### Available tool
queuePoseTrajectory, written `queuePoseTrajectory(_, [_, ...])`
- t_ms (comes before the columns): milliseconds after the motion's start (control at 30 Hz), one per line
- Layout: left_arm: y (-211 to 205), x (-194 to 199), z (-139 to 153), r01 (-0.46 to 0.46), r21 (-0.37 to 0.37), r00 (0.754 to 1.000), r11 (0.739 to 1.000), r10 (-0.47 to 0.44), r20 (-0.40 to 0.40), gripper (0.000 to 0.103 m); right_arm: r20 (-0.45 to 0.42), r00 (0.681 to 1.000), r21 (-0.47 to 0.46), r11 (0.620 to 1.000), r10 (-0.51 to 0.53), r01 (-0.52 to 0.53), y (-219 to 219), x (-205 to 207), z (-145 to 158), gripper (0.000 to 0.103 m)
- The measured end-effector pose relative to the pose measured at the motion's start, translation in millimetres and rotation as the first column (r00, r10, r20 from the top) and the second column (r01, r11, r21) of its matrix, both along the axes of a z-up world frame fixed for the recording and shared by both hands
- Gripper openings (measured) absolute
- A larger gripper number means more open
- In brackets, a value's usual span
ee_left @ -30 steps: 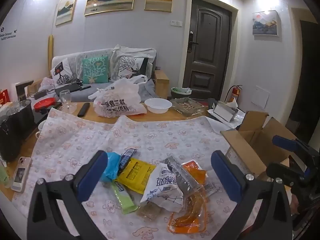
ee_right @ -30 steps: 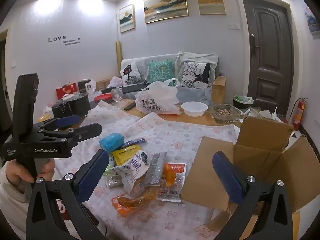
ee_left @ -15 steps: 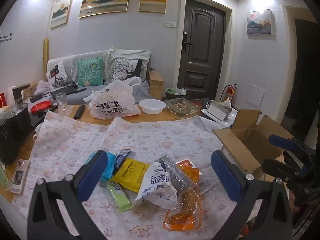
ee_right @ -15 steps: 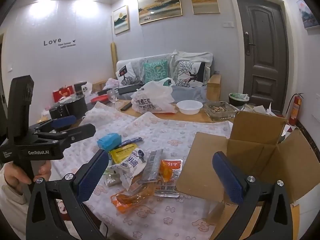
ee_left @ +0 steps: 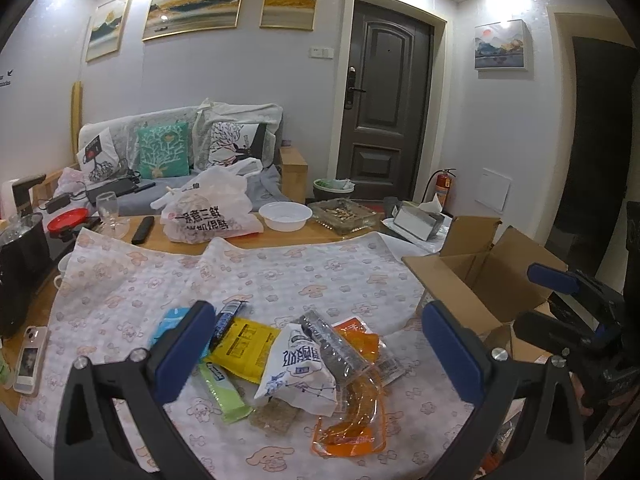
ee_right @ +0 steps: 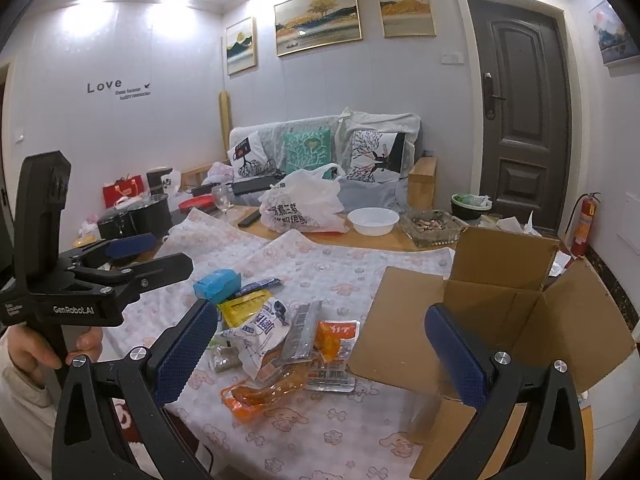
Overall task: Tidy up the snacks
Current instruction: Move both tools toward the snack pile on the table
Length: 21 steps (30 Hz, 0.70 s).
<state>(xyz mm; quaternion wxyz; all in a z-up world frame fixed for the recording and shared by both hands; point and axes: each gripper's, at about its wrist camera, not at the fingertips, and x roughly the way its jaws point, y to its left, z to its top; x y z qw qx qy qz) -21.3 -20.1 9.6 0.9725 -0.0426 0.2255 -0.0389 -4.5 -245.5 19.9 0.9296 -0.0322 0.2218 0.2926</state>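
A heap of snack packets lies on the patterned tablecloth (ee_left: pixel 280 276): a white bag with blue print (ee_left: pixel 298 368), a yellow packet (ee_left: pixel 246 344), a green bar (ee_left: pixel 224 392), a clear grey-filled pack (ee_left: pixel 332 348), an orange pouch (ee_left: pixel 352 420) and a blue packet (ee_right: pixel 218 282). An open cardboard box (ee_right: pixel 496 312) stands to their right. My left gripper (ee_left: pixel 316 352) hovers open above the heap, holding nothing. My right gripper (ee_right: pixel 320 352) is open too, above the heap's right side and the box's near flap. From the right wrist view, the left gripper (ee_right: pixel 148 256) shows at the left, held by a hand (ee_right: pixel 32 350).
Behind the cloth sit a printed plastic bag (ee_left: pixel 208 212), a white bowl (ee_left: pixel 285 216), a glass tray (ee_left: pixel 346 216), a wine glass (ee_left: pixel 107 210) and a remote (ee_left: pixel 143 230). A black pot (ee_left: pixel 20 264) and a phone (ee_left: pixel 30 354) lie at the left edge. A sofa backs the table.
Both grippers have drifted slightly back and up, so the heap and box sit a little lower and smaller in view. Both stay open; nothing was picked up.
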Motion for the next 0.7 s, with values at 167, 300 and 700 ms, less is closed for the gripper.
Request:
queuePoseTrajectory(167, [-1, -1, 0, 0.010, -0.002, 1.000, 1.000, -0.010, 0.003, 0.102, -0.003, 1.000, 0.000, 1.000, -0.012, 0.012, -3, -2, 0, 0.103])
queuePoseTrajectory(300, [-2, -3, 0, 0.019, -0.003, 1.000, 1.000, -0.019, 0.007, 0.102, -0.008, 1.000, -0.001, 1.000, -0.021, 0.021, -6, -3, 0, 0.103])
queuePoseTrajectory(700, [-9, -5, 2, 0.051, -0.002, 0.998, 0.999, -0.051, 0.021, 0.102, 0.000, 0.996, -0.013, 0.996, -0.085, 0.085, -11, -5, 0, 0.103])
